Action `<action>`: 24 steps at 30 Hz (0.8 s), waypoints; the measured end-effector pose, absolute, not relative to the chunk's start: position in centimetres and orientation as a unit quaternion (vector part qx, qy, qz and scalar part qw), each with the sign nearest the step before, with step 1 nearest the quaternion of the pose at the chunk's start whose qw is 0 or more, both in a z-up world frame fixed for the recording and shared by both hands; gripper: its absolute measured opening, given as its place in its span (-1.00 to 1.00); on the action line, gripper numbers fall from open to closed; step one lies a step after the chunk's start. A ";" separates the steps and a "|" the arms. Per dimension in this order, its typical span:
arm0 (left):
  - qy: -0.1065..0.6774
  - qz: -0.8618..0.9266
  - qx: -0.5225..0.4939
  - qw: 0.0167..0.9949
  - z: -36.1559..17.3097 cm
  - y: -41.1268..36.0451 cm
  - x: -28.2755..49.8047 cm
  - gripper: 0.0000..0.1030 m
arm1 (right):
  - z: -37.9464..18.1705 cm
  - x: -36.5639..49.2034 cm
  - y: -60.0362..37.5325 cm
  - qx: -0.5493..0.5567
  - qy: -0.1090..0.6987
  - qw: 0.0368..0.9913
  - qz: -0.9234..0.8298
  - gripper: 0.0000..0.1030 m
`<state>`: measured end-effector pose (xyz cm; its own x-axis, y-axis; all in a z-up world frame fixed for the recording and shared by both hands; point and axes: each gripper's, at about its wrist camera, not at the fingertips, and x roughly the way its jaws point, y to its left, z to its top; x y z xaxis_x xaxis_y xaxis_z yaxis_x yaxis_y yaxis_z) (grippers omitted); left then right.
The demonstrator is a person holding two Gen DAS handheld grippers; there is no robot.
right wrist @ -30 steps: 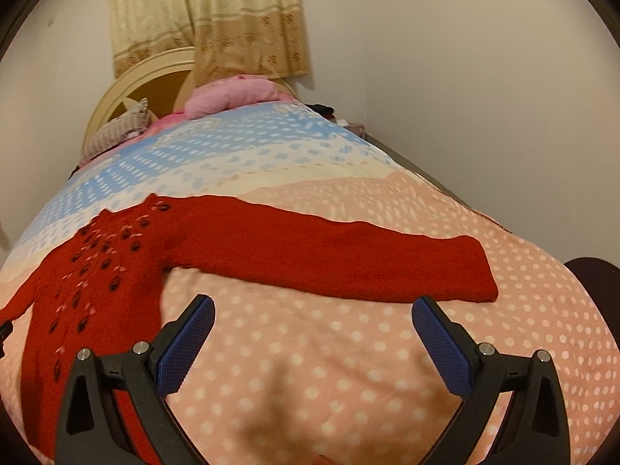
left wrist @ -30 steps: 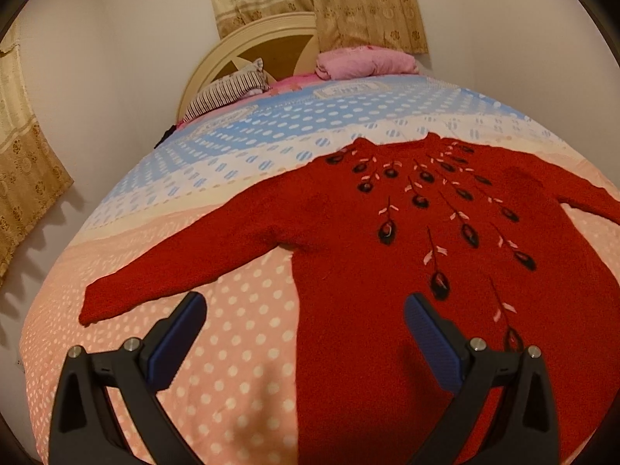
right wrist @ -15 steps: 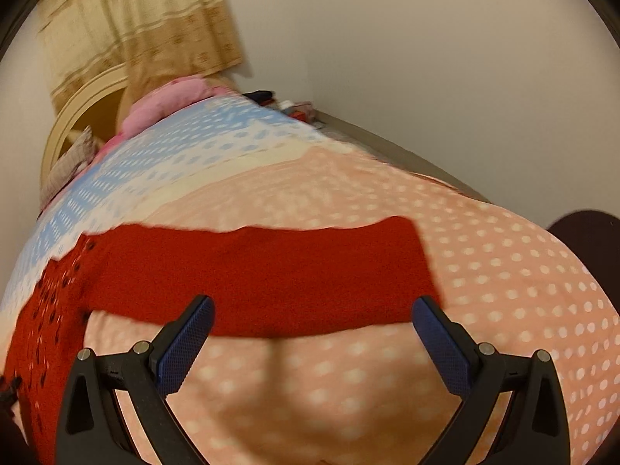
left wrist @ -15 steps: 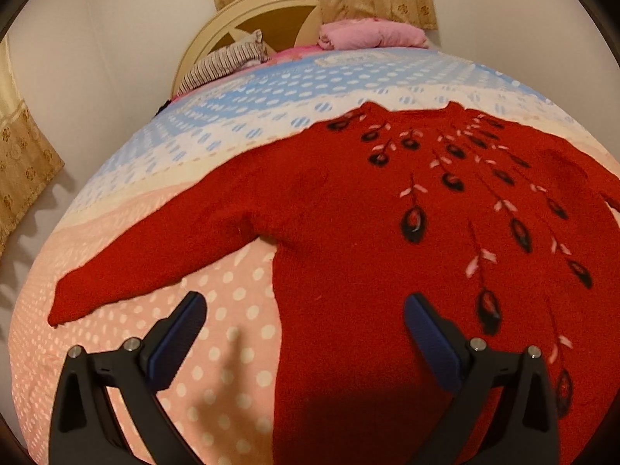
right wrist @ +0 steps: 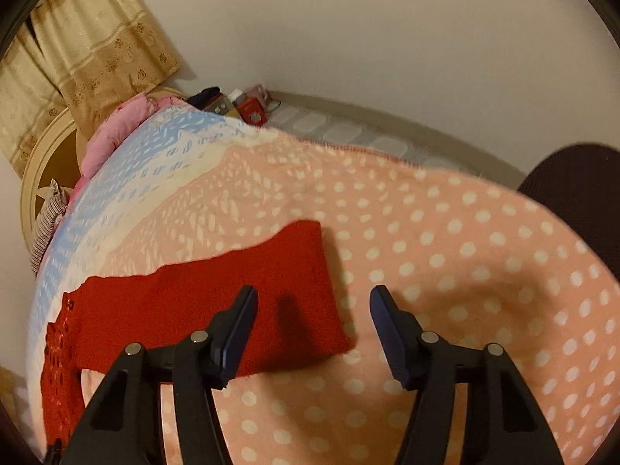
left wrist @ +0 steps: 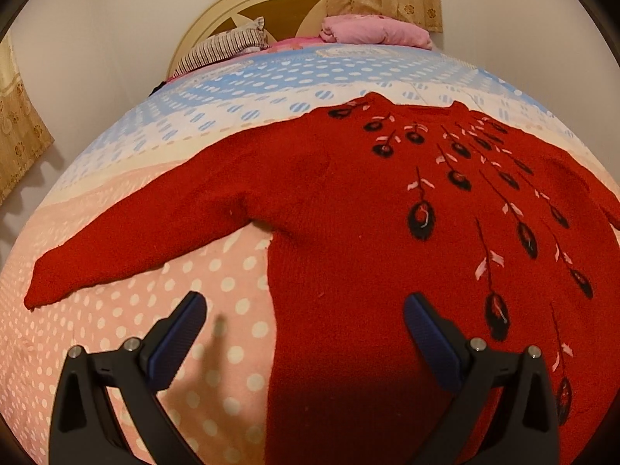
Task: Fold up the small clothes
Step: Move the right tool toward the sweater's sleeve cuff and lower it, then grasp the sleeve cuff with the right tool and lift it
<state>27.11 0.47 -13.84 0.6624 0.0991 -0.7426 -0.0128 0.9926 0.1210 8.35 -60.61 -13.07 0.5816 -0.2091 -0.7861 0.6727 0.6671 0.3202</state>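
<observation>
A red knitted sweater (left wrist: 348, 209) with black and pink embroidery lies flat, face up, on the bed, both sleeves spread out. My left gripper (left wrist: 304, 329) is open and hovers over the sweater's left side edge, below the left sleeve (left wrist: 135, 240). My right gripper (right wrist: 312, 321) is open, its jaws partly narrowed, straddling the cuff end of the right sleeve (right wrist: 271, 286). Neither gripper holds anything.
The bed has a pink polka-dot and blue blanket (right wrist: 465, 255). A striped pillow (left wrist: 224, 48) and pink bedding (left wrist: 372, 31) lie by the headboard. Small items (right wrist: 248, 106) sit by the wall at the bed's right edge. A dark round object (right wrist: 573, 178) is at the right.
The left gripper moved closer over the sweater's left side. The right gripper swung right and down to the right cuff, and its jaws narrowed.
</observation>
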 end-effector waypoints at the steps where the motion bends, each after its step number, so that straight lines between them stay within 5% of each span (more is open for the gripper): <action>1: 0.409 0.031 0.054 0.910 -13.9 0.4 27.1 1.00 | -13.3 8.4 -60.4 0.309 0.377 0.832 -0.264 0.19; 3: 0.409 0.031 0.056 0.910 -13.9 0.4 27.1 1.00 | -14.0 8.7 -60.2 0.310 0.388 0.827 -0.264 0.18; 5: 0.409 0.031 0.057 0.910 -13.9 0.4 27.1 1.00 | -14.8 9.2 -60.0 0.317 0.399 0.822 -0.255 -0.25; 11: 0.410 0.016 0.055 0.910 -13.7 0.4 27.0 1.00 | -13.7 10.0 -59.1 0.294 0.399 0.833 -0.244 -0.81; 24: 0.367 0.029 0.012 0.930 -10.8 4.1 26.1 1.00 | -2.8 13.7 -52.4 0.218 0.324 0.901 -0.190 -0.84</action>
